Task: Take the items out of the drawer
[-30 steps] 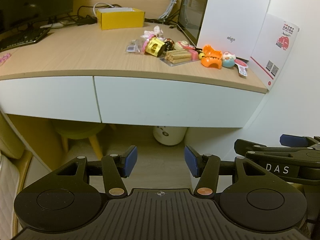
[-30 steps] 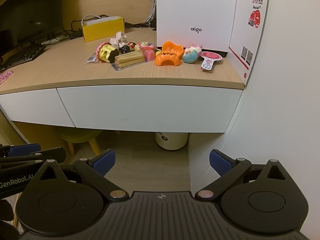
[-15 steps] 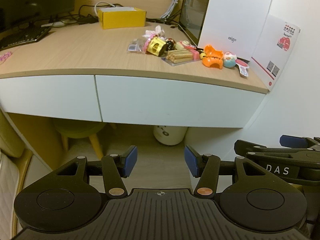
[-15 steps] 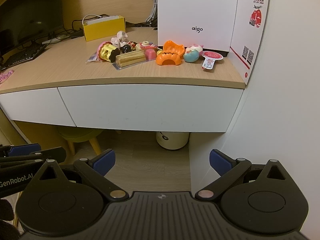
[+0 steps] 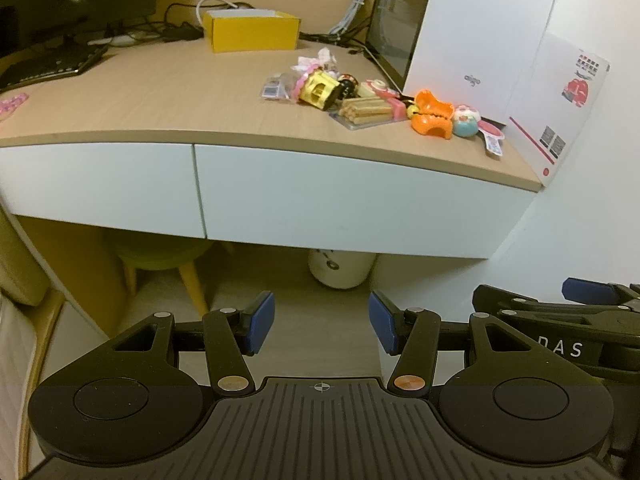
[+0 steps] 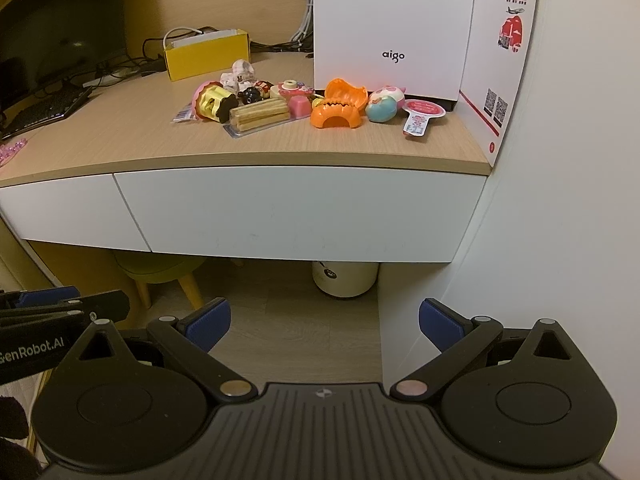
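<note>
Below the closed drawer, left gripper and right gripper hover, jaws spread, empty.

Two white drawers, one yellow box, one orange toy, one big white box.

Over 1 second, only slight camera drift: desk and closed drawer front sitting a little lower in the left wrist view, likewise drawer front and toy pile in the right wrist view.
</note>
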`<state>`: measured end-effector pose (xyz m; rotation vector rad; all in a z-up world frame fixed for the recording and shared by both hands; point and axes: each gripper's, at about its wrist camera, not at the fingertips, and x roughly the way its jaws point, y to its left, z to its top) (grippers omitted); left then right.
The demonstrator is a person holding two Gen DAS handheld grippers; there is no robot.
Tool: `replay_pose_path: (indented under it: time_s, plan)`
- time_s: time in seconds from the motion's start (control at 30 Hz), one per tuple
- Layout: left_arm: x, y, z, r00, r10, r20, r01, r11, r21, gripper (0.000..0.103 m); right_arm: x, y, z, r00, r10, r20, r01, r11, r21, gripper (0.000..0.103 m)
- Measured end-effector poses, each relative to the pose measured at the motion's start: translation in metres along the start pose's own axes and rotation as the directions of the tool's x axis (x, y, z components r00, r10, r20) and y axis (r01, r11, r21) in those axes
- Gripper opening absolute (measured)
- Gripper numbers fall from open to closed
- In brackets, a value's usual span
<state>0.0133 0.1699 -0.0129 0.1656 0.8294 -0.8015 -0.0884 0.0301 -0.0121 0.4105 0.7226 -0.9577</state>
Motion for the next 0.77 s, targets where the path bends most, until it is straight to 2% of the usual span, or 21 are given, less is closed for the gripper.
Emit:
replay_pose_path:
  time_s: [0.17, 0.23, 0.27, 0.3, 0.4, 0.5, 0.57, 0.67, 0.77]
  plan:
    - [0.001, -0.002, -0.001, 1.000, -0.014, -0.007, 0.014, 1.000, 0.014, 0.057, 0.001, 0.000, 0.000, 1.000, 0.002, -0.003, -0.002, 1.000, 0.000, 0.101]
    - [0.001, -0.003, -0.001, 1.000, -0.025, -0.008, 0.025, 0.999, 0.027, 0.045, 0.001, -0.001, 0.000, 1.000, 0.000, -0.003, 0.000, 1.000, 0.001, 0.101]
    - [0.001, -0.005, -0.001, 0.999, -0.035, -0.005, 0.036, 0.999, 0.030, 0.032, 0.001, -0.001, 0.000, 1.000, -0.002, -0.004, 0.002, 1.000, 0.003, 0.101]
    - [0.000, -0.006, -0.001, 0.999, -0.048, 0.000, 0.048, 0.998, 0.032, 0.023, 0.002, -0.002, 0.000, 1.000, -0.004, -0.004, 0.004, 1.000, 0.005, 0.101]
    - [-0.001, -0.008, 0.000, 0.996, -0.084, 0.020, 0.084, 0.996, 0.021, 0.018, 0.002, -0.003, 0.000, 1.000, -0.006, -0.002, 0.006, 1.000, 0.018, 0.101]
    - [-0.002, -0.006, 0.000, 0.997, -0.069, 0.024, 0.070, 0.997, -0.044, 0.017, 0.001, -0.010, 0.002, 1.000, 0.013, 0.009, -0.013, 0.999, 0.051, 0.101]
    - [0.004, -0.007, 0.001, 0.998, -0.058, -0.005, 0.057, 0.997, -0.051, 0.017, 0.000, -0.016, 0.005, 0.999, 0.036, 0.026, -0.039, 0.995, 0.087, 0.101]
    - [0.016, -0.007, 0.003, 0.991, -0.134, -0.020, 0.133, 0.991, -0.030, 0.017, -0.001, -0.026, 0.009, 0.996, 0.077, 0.047, -0.083, 0.986, 0.146, 0.101]
    - [0.033, 0.011, 0.014, 0.993, -0.121, -0.016, 0.120, 0.991, -0.052, 0.017, 0.002, -0.025, 0.015, 0.994, 0.103, 0.049, -0.109, 0.981, 0.158, 0.101]
